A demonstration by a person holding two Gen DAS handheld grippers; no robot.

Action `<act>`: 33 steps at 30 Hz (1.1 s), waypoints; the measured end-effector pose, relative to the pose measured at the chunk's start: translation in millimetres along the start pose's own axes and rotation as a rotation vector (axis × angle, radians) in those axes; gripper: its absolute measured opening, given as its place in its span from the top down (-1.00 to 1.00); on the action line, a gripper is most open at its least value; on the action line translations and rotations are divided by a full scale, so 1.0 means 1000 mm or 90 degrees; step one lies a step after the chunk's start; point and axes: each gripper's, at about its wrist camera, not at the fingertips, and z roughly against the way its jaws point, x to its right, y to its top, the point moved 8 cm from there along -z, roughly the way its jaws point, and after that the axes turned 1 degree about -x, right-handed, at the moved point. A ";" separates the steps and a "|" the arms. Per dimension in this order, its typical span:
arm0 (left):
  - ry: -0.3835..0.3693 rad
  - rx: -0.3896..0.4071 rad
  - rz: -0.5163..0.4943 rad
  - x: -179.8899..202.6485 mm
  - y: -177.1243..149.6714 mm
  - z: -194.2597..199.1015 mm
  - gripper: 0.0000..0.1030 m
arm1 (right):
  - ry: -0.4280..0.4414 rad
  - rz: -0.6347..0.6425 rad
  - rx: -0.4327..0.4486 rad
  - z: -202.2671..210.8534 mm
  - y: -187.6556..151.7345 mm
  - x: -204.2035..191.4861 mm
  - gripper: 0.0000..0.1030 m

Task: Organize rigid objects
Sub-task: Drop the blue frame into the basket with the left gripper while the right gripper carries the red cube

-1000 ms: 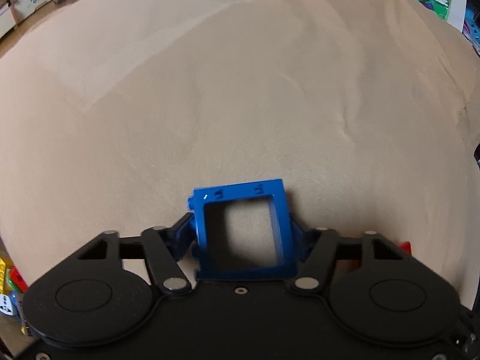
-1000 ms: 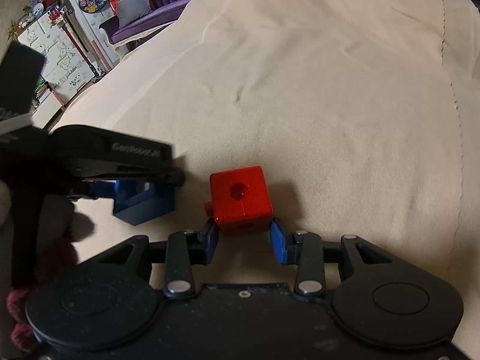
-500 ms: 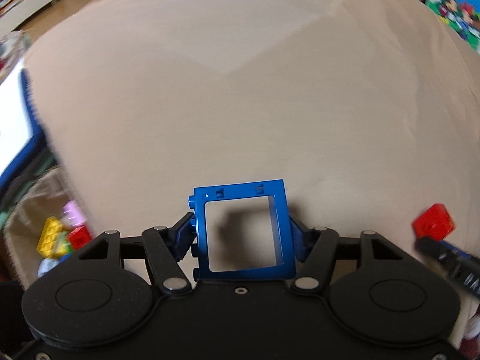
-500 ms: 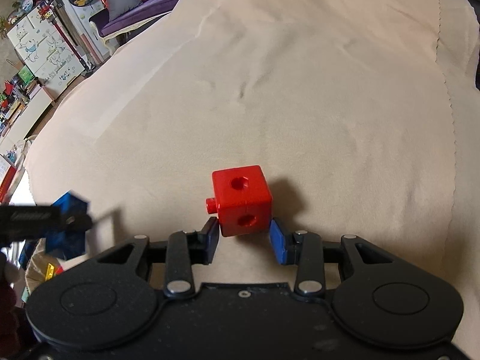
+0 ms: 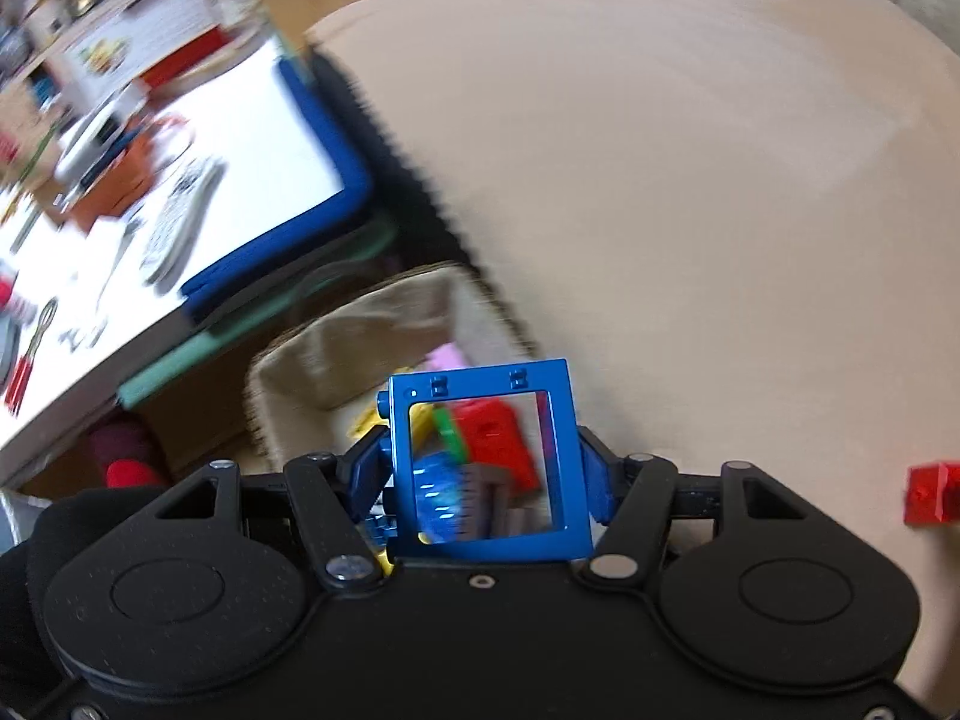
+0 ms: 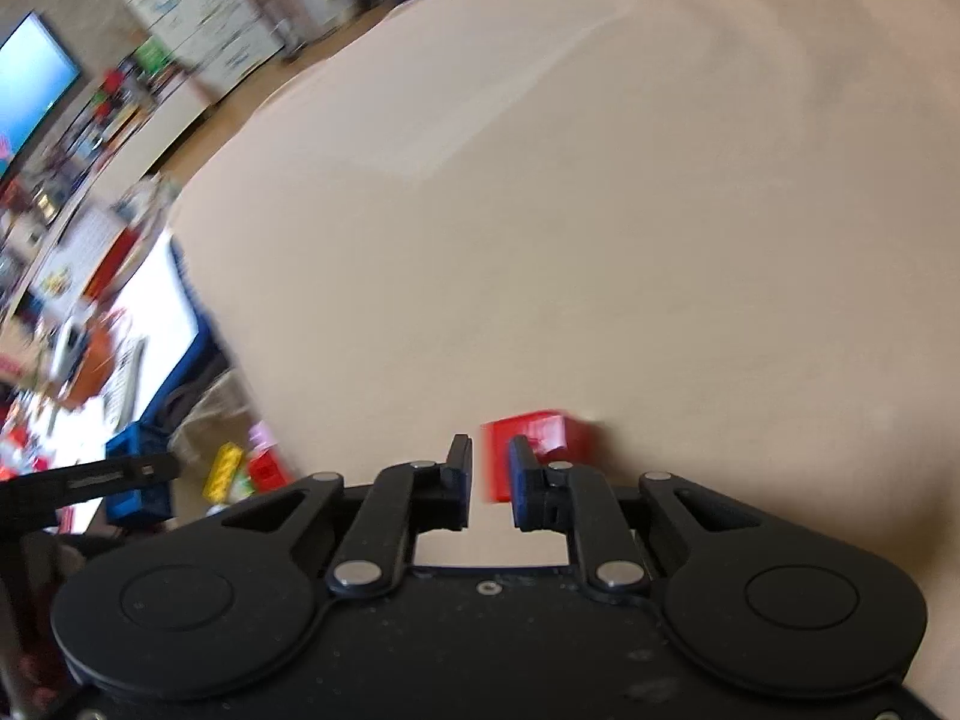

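Observation:
My left gripper (image 5: 483,471) is shut on a blue square frame block (image 5: 558,456) and holds it above a beige fabric bin (image 5: 336,354) that holds several coloured blocks. The bin stands off the left edge of the beige cloth surface (image 5: 690,180). A red cube (image 5: 933,492) lies on the cloth at the right. In the right wrist view the red cube (image 6: 540,450) sits just beyond my right gripper (image 6: 489,474), whose fingers are nearly together with a narrow gap and nothing between them. The left gripper with the blue block (image 6: 135,480) shows at the left of that view.
A white table with a blue padded edge (image 5: 312,198) stands left of the bin, cluttered with small items. Coloured blocks (image 6: 240,471) in the bin show in the right wrist view. A TV (image 6: 30,78) and shelves lie in the background.
My left gripper has swung left with the blue frame, from over the cloth to over the bin. My right gripper has narrowed its fingers and turned left; the red cube stays on the cloth.

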 end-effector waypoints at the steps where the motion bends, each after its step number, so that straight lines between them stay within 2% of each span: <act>1: 0.000 -0.004 0.018 -0.007 0.000 -0.002 -0.15 | -0.018 0.012 -0.002 -0.009 0.002 -0.012 0.79; 4: -0.024 -0.013 0.038 -0.012 -0.003 -0.006 -0.15 | -0.123 0.060 -0.002 -0.043 0.006 -0.029 0.80; 5: -0.030 -0.012 0.036 -0.010 -0.004 -0.005 -0.15 | -0.152 0.071 -0.017 -0.058 0.004 -0.031 0.87; 7: -0.040 -0.007 0.025 -0.007 -0.006 -0.003 -0.15 | -0.175 0.072 -0.039 -0.081 -0.002 -0.030 0.95; 11: -0.053 -0.003 0.005 0.000 -0.008 -0.005 -0.15 | -0.162 0.103 0.012 -0.065 0.001 -0.032 0.83; 13: -0.053 -0.005 0.001 0.002 -0.010 -0.009 -0.15 | -0.155 0.103 0.045 -0.047 0.005 -0.027 0.54; 14: -0.054 -0.007 -0.001 0.004 -0.011 -0.010 -0.15 | -0.150 0.098 0.058 -0.040 0.007 -0.023 0.13; 15: -0.055 -0.010 -0.003 0.005 -0.012 -0.011 -0.16 | -0.143 0.093 0.072 -0.033 0.008 -0.020 -0.19; 16: -0.053 -0.013 -0.006 0.007 -0.013 -0.012 -0.16 | -0.140 0.091 0.083 -0.028 0.008 -0.017 -0.26; 23: -0.039 -0.019 -0.020 0.008 -0.017 -0.017 -0.16 | -0.176 0.090 0.071 -0.039 -0.006 0.001 -0.30; 25: -0.037 -0.021 -0.021 0.008 -0.017 -0.018 -0.16 | -0.167 0.088 0.075 -0.043 -0.009 0.006 -0.30; 29: -0.036 -0.026 -0.026 0.010 -0.019 -0.020 -0.16 | -0.158 0.061 0.099 -0.026 -0.004 0.029 -0.31; 33: -0.041 -0.041 -0.031 0.013 -0.023 -0.025 -0.16 | -0.144 0.038 0.083 -0.017 -0.009 0.039 -0.50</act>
